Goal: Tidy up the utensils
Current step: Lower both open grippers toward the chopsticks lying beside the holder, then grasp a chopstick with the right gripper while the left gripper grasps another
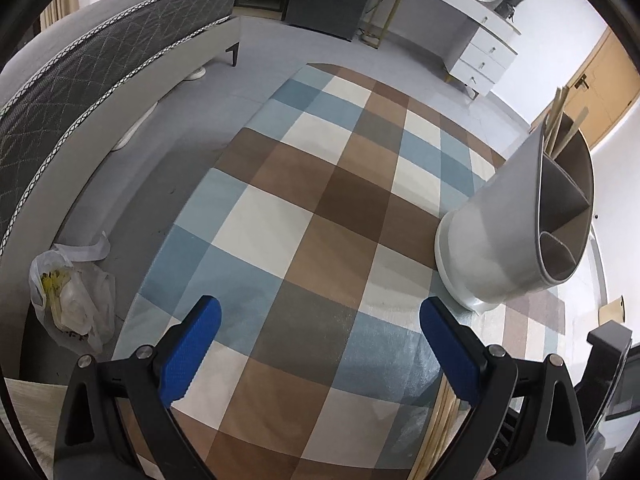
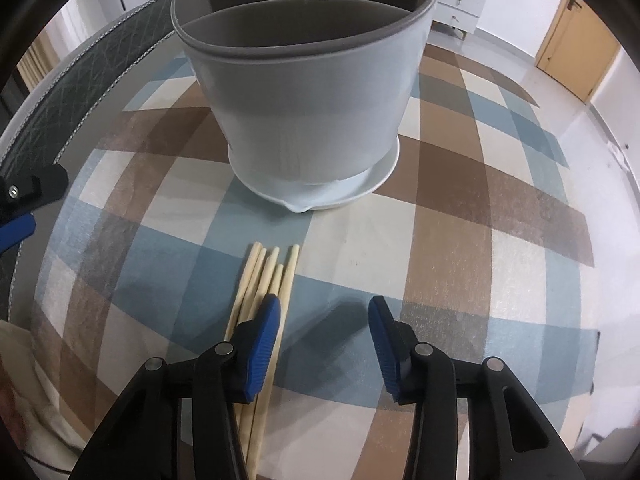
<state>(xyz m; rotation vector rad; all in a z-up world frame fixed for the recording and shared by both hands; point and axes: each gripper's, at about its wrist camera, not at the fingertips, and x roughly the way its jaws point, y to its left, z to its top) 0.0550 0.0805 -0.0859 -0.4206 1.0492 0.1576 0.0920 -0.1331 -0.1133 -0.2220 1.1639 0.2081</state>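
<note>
You had the white utensil holder (image 2: 308,116) standing upright on its drip saucer on the checked tablecloth (image 2: 500,216) of the desk, and I take it as the landmark for everything else. Its inside was split by grey dividers into compartments, a sensible way to keep each kind of utensil apart; in the left wrist view a few wooden sticks (image 1: 560,120) already stood in its far compartment, leaning on the rim because they were taller than the wall.

Just in front of the holder, on the side nearest you, lay the bundle of bamboo chopsticks (image 2: 272,268), flat on the cloth with their tips pointing at the holder's base and a clear gap before it. Lying side by side like that, they seemed ready to be taken as one group.

Your right tongs (image 2: 322,322) hung over the bundle's near part, jaws apart and clamped on nothing. The left blue pad (image 2: 266,328) sat above the chopsticks while the right pad stood over bare cloth, so the bundle lay under one jaw rather than between the two. In my judgement, a small shift toward the bundle would be needed before closing.

Your left tongs (image 1: 320,332) stood wide apart and empty over bare cloth, well to the left of the holder, probably kept clear of the working hand.

No brand, label or readable writing showed on the holder, the chopsticks or the cloth. The plastic bag (image 1: 72,300) on the floor, far left of the holder, showed dark marks too small to read.
</note>
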